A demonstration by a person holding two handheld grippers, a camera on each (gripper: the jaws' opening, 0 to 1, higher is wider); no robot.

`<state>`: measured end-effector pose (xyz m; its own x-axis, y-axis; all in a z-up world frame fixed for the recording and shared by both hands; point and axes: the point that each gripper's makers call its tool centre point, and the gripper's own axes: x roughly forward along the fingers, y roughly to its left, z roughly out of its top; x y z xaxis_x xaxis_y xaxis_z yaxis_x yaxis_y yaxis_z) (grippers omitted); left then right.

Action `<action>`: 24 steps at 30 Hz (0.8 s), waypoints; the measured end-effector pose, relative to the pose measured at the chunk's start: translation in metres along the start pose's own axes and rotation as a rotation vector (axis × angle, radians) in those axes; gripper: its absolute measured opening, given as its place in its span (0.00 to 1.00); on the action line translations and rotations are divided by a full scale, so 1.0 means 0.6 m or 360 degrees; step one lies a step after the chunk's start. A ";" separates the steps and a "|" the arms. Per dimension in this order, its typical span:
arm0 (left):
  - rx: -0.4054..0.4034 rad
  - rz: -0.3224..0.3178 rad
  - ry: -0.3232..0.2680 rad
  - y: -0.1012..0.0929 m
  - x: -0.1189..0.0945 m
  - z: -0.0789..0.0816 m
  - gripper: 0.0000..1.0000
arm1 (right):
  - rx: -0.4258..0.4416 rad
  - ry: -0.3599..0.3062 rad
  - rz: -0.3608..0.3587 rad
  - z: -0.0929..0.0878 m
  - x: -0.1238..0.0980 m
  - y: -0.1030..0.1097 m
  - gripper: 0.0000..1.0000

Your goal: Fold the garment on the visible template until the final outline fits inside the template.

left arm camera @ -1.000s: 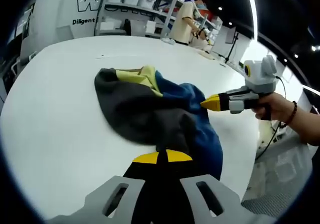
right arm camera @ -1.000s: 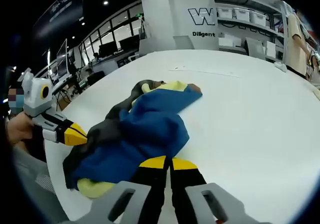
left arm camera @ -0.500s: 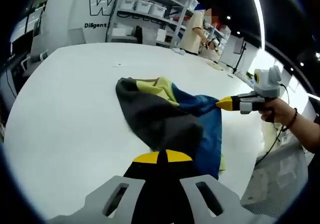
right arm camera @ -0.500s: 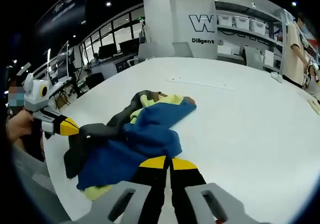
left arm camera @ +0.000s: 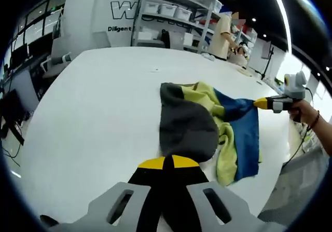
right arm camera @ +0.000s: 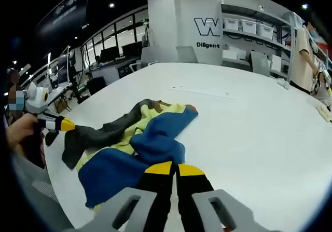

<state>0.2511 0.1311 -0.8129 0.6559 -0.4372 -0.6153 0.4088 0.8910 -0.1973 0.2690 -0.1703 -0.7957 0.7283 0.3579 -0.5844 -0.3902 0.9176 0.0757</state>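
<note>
Left gripper view, left gripper [left arm camera: 164, 162] clenched on grey cloth of garment [left arm camera: 210, 131], white table [left arm camera: 93, 107] beyond fingertips, right gripper [right arm camera: 168, 168] pinching blue cloth.

The garment [left arm camera: 207, 128] is a soft top in dark grey, pale yellow and blue, lying crumpled on the white table and stretched out between the two grippers. In the left gripper view its grey part bunches just ahead of the closed jaws, with yellow folds beyond and a blue panel running off to the right. In the right gripper view the garment [right arm camera: 137, 144] has its blue part just ahead of the jaws, yellow past it, and a grey strip trailing off to the left
</note>
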 end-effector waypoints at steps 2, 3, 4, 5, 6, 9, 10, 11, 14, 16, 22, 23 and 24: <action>-0.0006 0.0038 0.0005 0.019 -0.003 0.000 0.01 | 0.0008 -0.0001 0.0002 0.003 -0.003 -0.003 0.00; -0.0009 0.0048 0.0005 0.023 -0.003 0.000 0.01 | 0.0004 -0.0002 0.0003 0.004 -0.005 -0.003 0.00; -0.0012 0.0057 0.0005 0.028 -0.004 0.001 0.01 | 0.0004 -0.0003 0.0005 0.005 -0.006 -0.004 0.00; -0.0006 0.0067 0.0003 0.032 -0.004 0.002 0.01 | 0.0008 -0.0005 0.0009 0.007 -0.008 -0.004 0.00; -0.0004 0.0072 0.0003 0.034 -0.005 0.002 0.01 | 0.0010 -0.0005 0.0012 0.007 -0.008 -0.004 0.00; 0.0002 0.0125 0.0007 0.056 -0.006 0.003 0.01 | 0.0024 -0.0007 0.0019 0.010 -0.014 -0.008 0.00; 0.0010 0.0144 0.0009 0.063 -0.005 0.004 0.01 | 0.0029 -0.0008 0.0020 0.011 -0.015 -0.008 0.00; 0.0017 0.0158 0.0016 0.070 -0.005 0.003 0.01 | 0.0032 -0.0008 0.0019 0.011 -0.015 -0.009 0.00; 0.0030 0.0188 0.0026 0.084 -0.006 0.004 0.01 | 0.0031 -0.0003 0.0014 0.009 -0.017 -0.013 0.00; 0.0049 0.0220 0.0030 0.098 -0.006 0.006 0.01 | 0.0029 0.0001 0.0016 0.007 -0.019 -0.015 0.00; 0.0086 0.0283 0.0059 0.134 -0.001 0.011 0.01 | 0.0034 0.0010 0.0010 0.005 -0.023 -0.018 0.00; 0.0088 0.0297 0.0055 0.139 0.000 0.013 0.01 | 0.0034 0.0010 0.0010 0.005 -0.023 -0.018 0.00; 0.0096 0.0314 0.0054 0.145 0.001 0.014 0.01 | 0.0037 0.0009 0.0012 0.005 -0.023 -0.017 0.00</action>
<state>0.2923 0.2074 -0.8240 0.7058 -0.2498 -0.6630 0.3126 0.9495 -0.0249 0.2647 -0.1843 -0.7859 0.7221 0.3640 -0.5882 -0.3826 0.9186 0.0988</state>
